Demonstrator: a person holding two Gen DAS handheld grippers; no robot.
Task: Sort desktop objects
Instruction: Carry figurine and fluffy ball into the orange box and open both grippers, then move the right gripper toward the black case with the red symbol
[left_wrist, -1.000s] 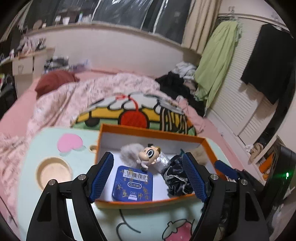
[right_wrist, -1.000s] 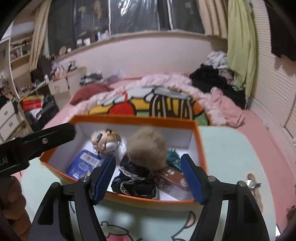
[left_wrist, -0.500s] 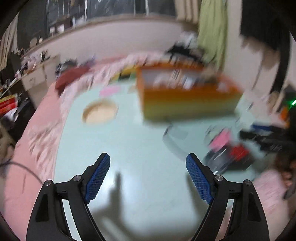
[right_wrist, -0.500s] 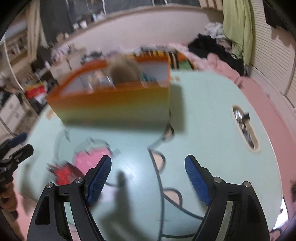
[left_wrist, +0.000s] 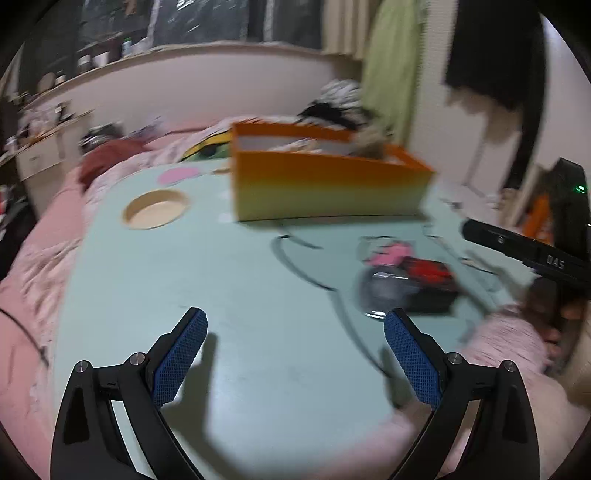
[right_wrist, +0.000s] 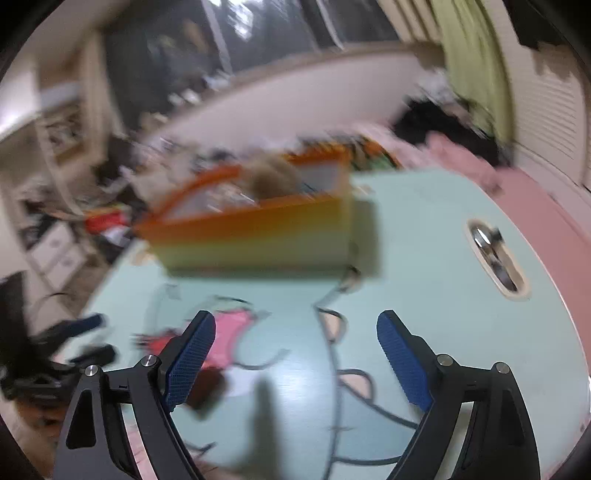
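An orange box with a yellow-green lower side stands on the mint table; it also shows, blurred, in the right wrist view, with a brown fluffy thing and other items inside. My left gripper is open and empty, low over the table's near part. My right gripper is open and empty too. A blurred red-and-black item with a silver part lies on the table right of the left gripper; it shows blurred by the right gripper's left finger.
A round cup recess is at the table's left. An oval slot with metal is at its right. The other gripper reaches in from the right. Pink bedding surrounds the table.
Both grippers have pulled back from above the box to low over the table's near side, both still open. The views are still blurred by motion.
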